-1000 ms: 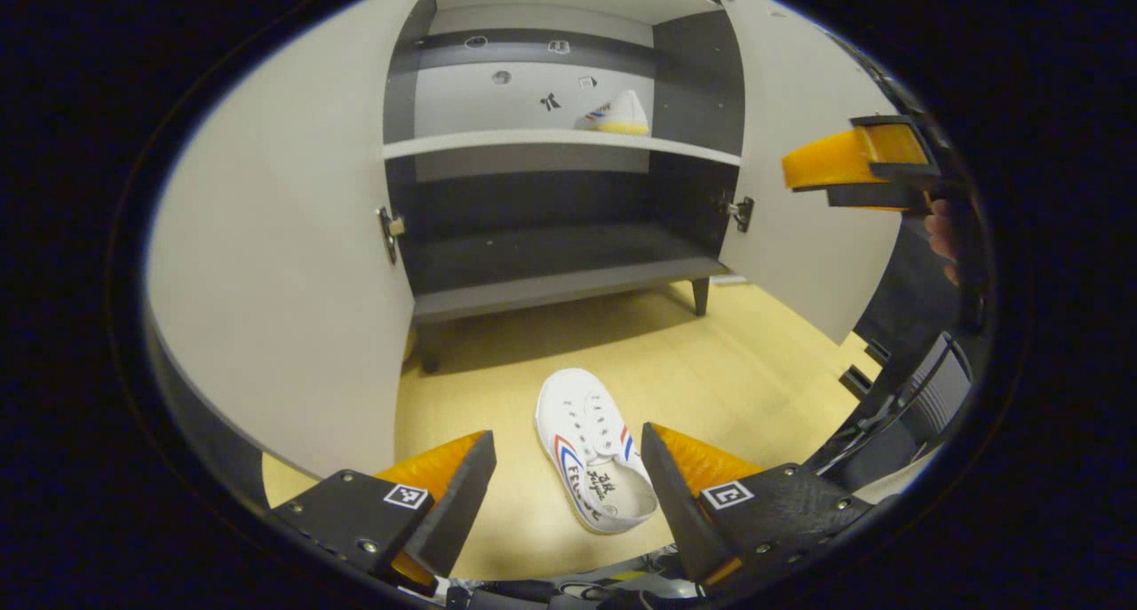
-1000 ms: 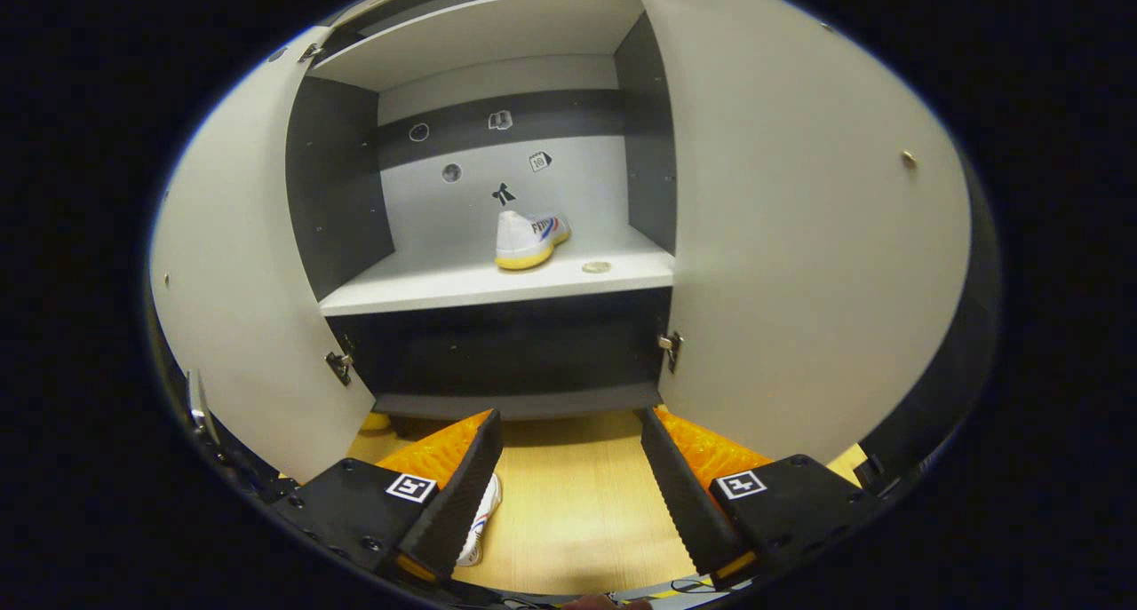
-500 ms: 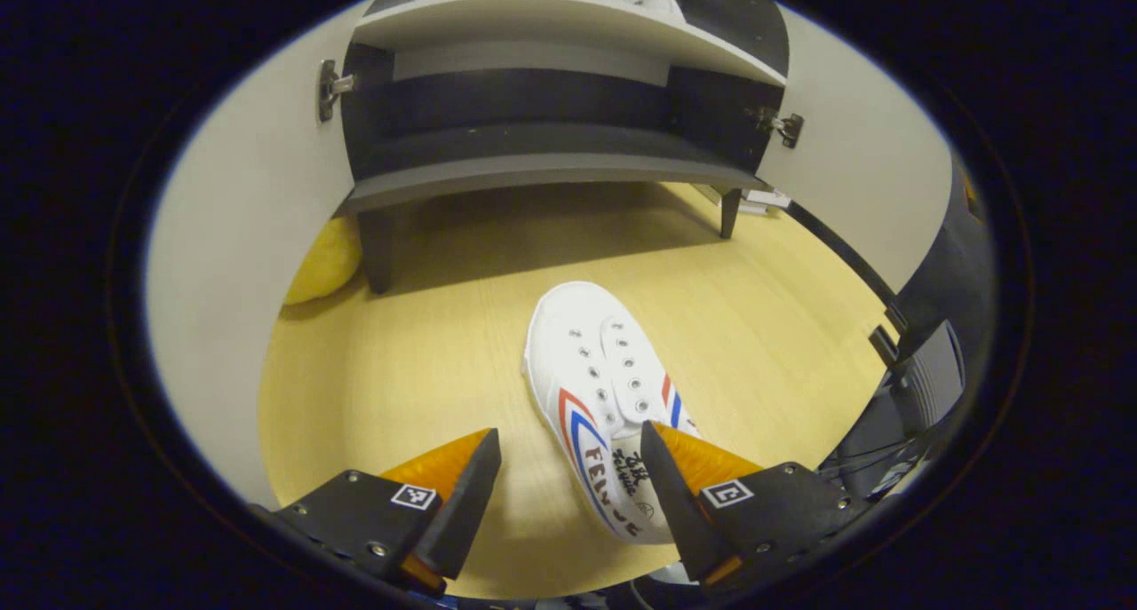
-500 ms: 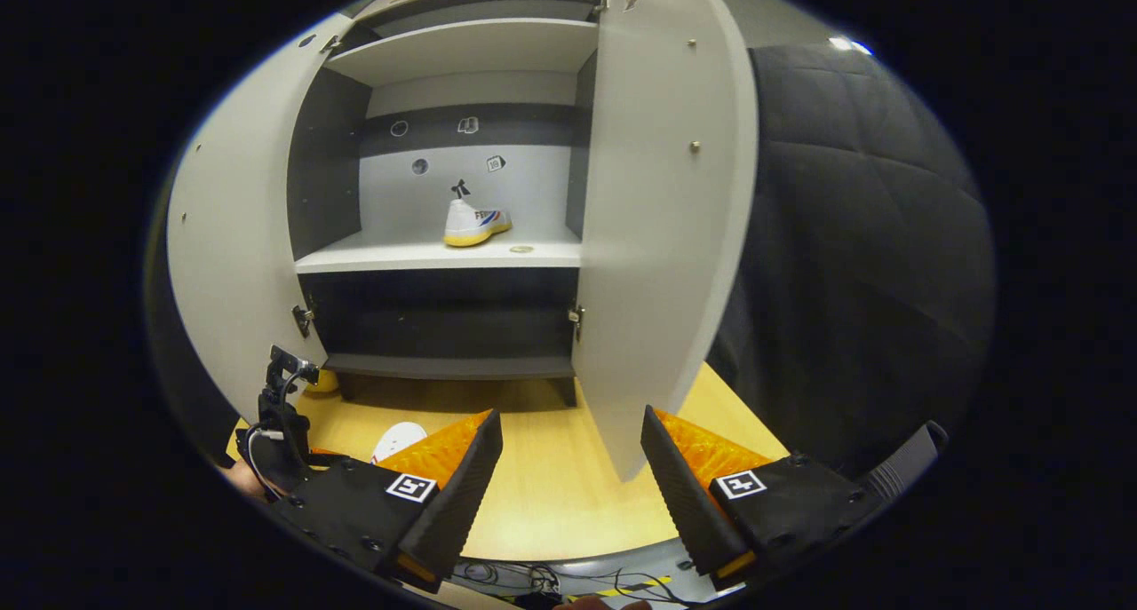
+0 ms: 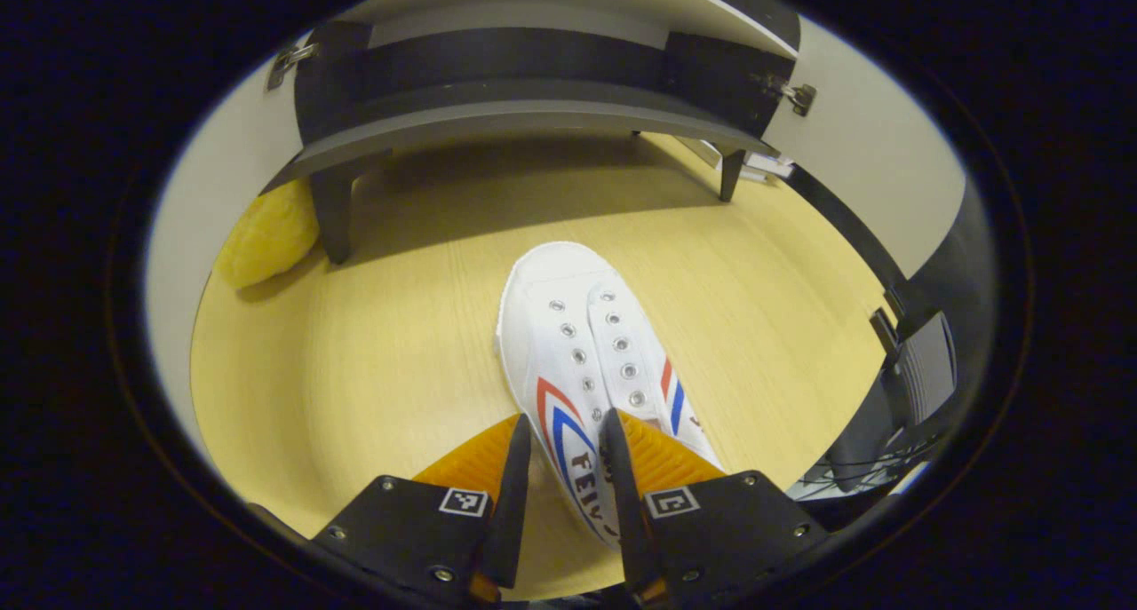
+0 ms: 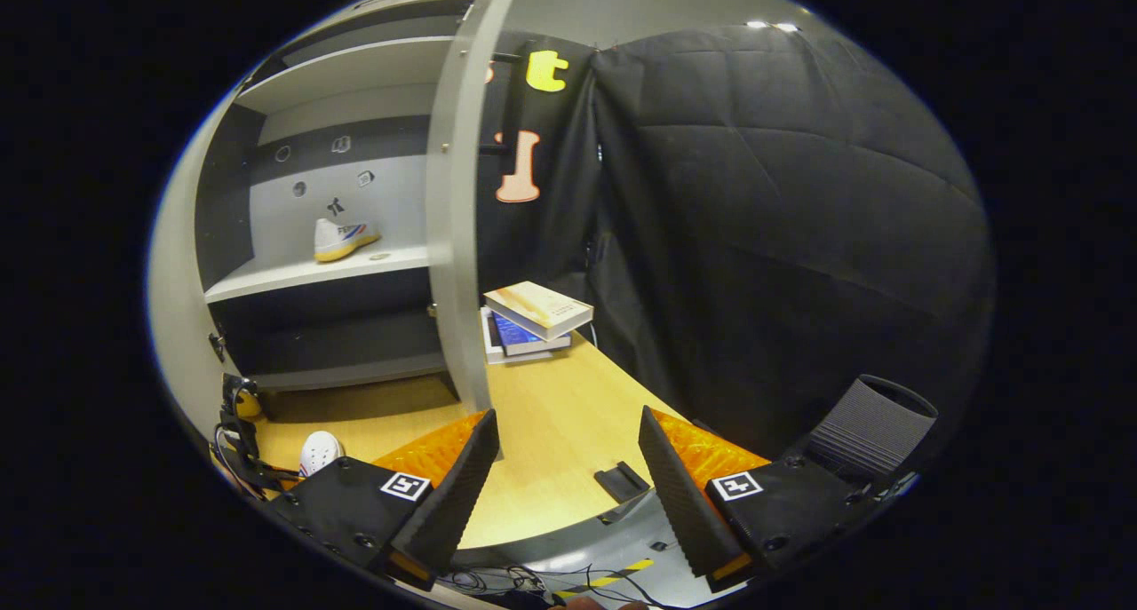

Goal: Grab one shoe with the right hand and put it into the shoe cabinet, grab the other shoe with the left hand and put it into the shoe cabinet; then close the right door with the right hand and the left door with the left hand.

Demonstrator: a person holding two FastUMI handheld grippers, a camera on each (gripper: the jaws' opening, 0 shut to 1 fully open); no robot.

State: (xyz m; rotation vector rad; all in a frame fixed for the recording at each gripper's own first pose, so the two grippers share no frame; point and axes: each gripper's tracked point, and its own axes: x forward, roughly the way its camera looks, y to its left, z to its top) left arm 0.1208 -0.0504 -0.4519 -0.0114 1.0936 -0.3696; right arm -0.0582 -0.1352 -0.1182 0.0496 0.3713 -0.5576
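A white shoe (image 5: 577,326) with red and blue stripes lies on the wooden floor, toe toward the shoe cabinet (image 5: 497,117). My left gripper (image 5: 564,450) has closed on the shoe's left side wall near the heel, one finger outside and one inside the opening. In the right gripper view the other shoe (image 6: 342,239) stands on the cabinet's pale middle shelf (image 6: 302,273). My right gripper (image 6: 568,450) hangs open and holds nothing, in front of the edge of the open right door (image 6: 457,237). The floor shoe's toe (image 6: 318,453) peeks out at lower left there.
Both cabinet doors stand open. A yellow soft object (image 5: 266,233) lies by the cabinet's front left leg. A stack of books (image 6: 533,317) sits on the floor behind the right door. A small black part (image 6: 622,481) lies on the floor near my right fingers.
My left gripper dropped to the floor shoe and its fingers closed from wide open onto the shoe's side. My right gripper swung right, from facing the shelf to the right door's edge.
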